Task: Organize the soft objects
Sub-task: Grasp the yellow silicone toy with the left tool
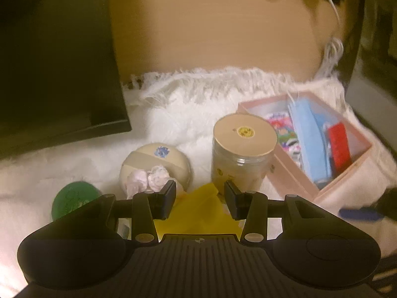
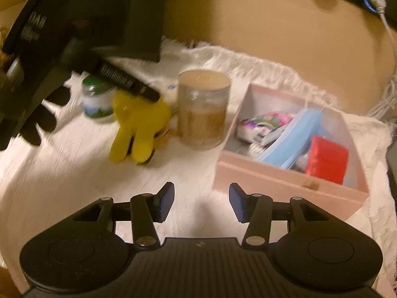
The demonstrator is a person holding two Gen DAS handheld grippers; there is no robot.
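Left gripper hangs open over our yellow plush toy; we should close squarely around its body.

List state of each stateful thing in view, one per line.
left gripper: open, over the yellow plush toy, no grip visible
right gripper: open, empty
clear jar: upright, lid on
green-lidded jar: upright, capped
pink box: open, holding items
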